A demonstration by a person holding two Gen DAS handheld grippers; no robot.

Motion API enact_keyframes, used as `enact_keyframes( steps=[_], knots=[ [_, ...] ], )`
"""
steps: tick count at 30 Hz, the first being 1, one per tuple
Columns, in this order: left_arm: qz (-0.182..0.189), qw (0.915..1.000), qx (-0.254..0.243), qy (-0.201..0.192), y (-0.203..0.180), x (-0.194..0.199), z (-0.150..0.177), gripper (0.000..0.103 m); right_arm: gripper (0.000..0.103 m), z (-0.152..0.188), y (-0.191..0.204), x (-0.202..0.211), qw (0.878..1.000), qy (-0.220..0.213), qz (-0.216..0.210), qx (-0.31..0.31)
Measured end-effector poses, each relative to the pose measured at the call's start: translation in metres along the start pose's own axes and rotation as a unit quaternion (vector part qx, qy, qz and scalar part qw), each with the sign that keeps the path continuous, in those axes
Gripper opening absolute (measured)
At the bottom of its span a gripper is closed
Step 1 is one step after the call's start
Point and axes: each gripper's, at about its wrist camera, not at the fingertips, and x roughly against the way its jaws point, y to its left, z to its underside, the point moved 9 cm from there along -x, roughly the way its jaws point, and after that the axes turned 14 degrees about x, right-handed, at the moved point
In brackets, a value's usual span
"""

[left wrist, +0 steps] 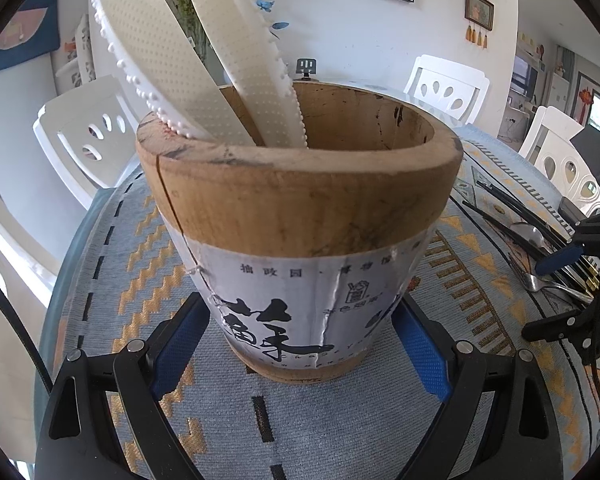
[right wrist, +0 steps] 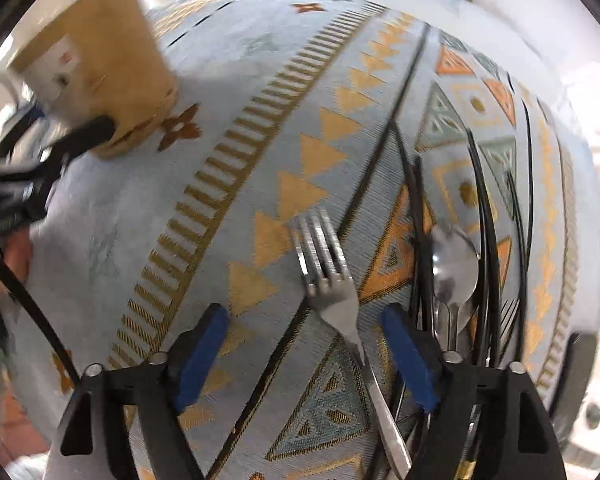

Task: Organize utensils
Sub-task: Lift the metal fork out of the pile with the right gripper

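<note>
Two paddles in the holder; the metalware and chopsticks are not yet in.

The wooden holder (left wrist: 300,216) stands upright on the patterned cloth (left wrist: 340,432) with two white rice paddles (left wrist: 204,64) leaning inside it. The left gripper (left wrist: 300,344) pinches its base between the blue pads, which appear to press on both sides. To its right a fork (right wrist: 332,280), a spoon (right wrist: 454,268) and several black chopsticks (right wrist: 496,240) lie flat on the cloth. The right gripper (right wrist: 306,356) points down over them with its jaws spread, straddling the fork's neck without touching it. By my reading the job is early: fork next, then spoon and chopsticks.
</note>
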Motion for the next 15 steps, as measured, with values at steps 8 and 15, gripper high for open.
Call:
enact_keyframes(
  steps=[8, 15],
  knots=[
    [-0.006, 1.0000, -0.003, -0.003, -0.002, 0.001, 0.001, 0.093, 0.086, 0.002, 0.003, -0.003, 1.000, 0.008, -0.002, -0.006],
    [-0.008, 0.9999, -0.004, -0.005, -0.004, 0.001, 0.001, 0.093, 0.020, -0.023, -0.013, 0.011, 1.000, 0.007, 0.004, 0.002]
  ],
)
